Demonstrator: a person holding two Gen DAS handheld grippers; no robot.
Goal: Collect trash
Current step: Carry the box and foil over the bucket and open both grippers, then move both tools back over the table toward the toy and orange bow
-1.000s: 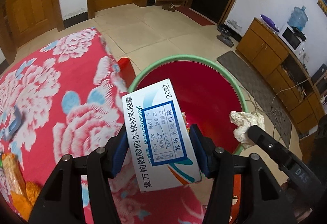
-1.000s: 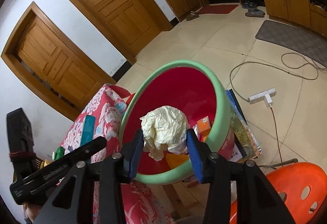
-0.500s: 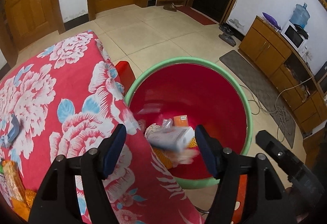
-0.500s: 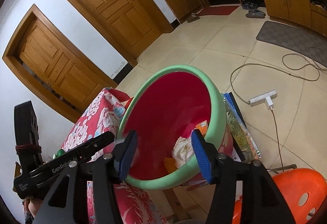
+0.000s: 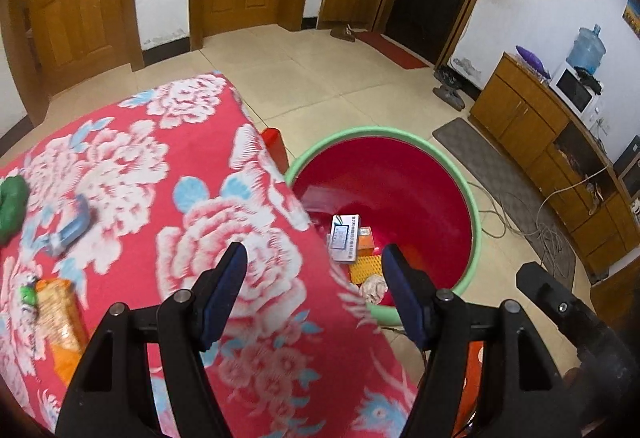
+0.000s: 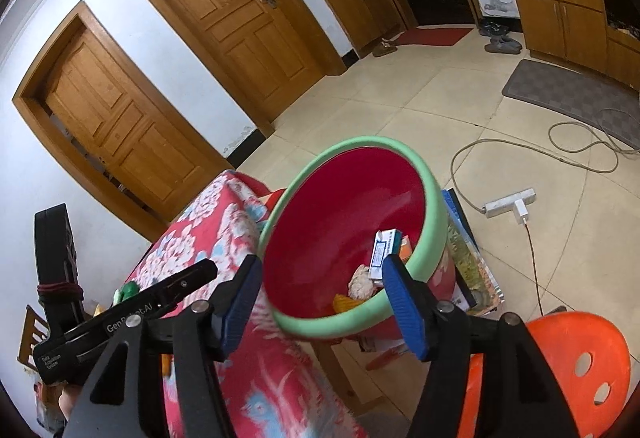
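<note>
A red bin with a green rim (image 5: 472,198) (image 6: 436,206) stands on the floor beside the table. Inside lie a white medicine box (image 5: 344,237) (image 6: 382,253), a crumpled tissue (image 5: 374,286) (image 6: 360,280) and orange wrappers (image 5: 366,264). My left gripper (image 5: 314,292) is open and empty above the table's edge near the bin. My right gripper (image 6: 320,304) is open and empty over the bin's near rim. On the floral tablecloth (image 5: 140,166) remain a blue tube (image 5: 72,224), a green item (image 5: 12,198) and an orange snack packet (image 5: 58,314).
An orange plastic stool (image 6: 560,370) stands at the lower right. A power strip with cables (image 6: 510,202) lies on the tiled floor. Books (image 6: 468,258) lean by the bin. Wooden cabinets (image 5: 552,142) line the right wall.
Both grippers opened. The medicine box and the tissue fell into the bin. Both grippers have since pulled back and up from the bin.
</note>
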